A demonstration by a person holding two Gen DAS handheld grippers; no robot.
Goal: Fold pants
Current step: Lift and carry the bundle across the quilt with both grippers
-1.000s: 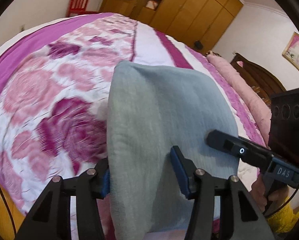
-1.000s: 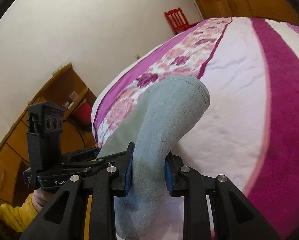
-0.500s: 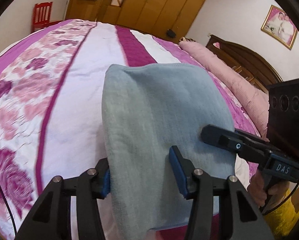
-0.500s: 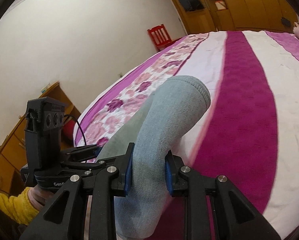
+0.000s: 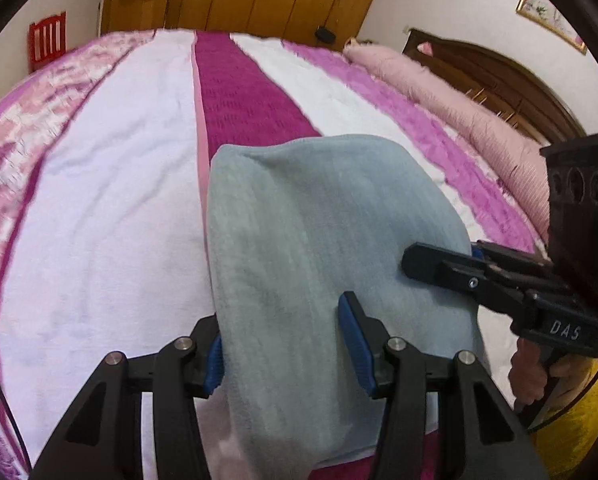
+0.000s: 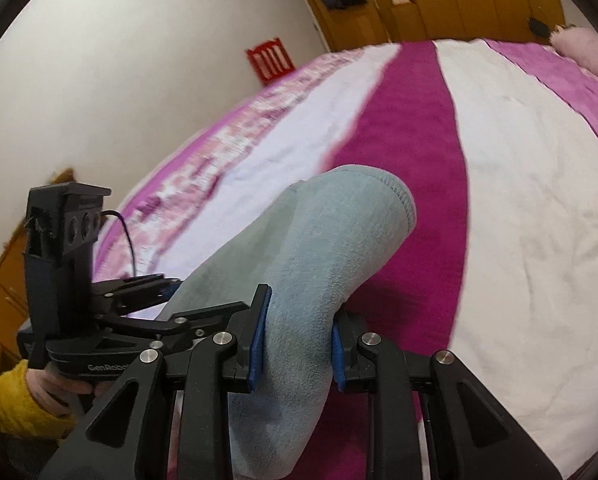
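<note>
The left gripper and the right gripper each clamped the folded grey-blue pants, whose rounded end pointed to 12 o'clock over the striped bedspread.

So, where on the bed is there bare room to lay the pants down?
Bare bedspread lies left of the pants, up to the dark magenta stripe. Crowded: the right, where the right gripper and pink bolster sit.

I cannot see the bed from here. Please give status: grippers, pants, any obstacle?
Left gripper and right gripper both shut on folded grey pants, held above the bedspread. Nothing in the way on the bed ahead.
</note>
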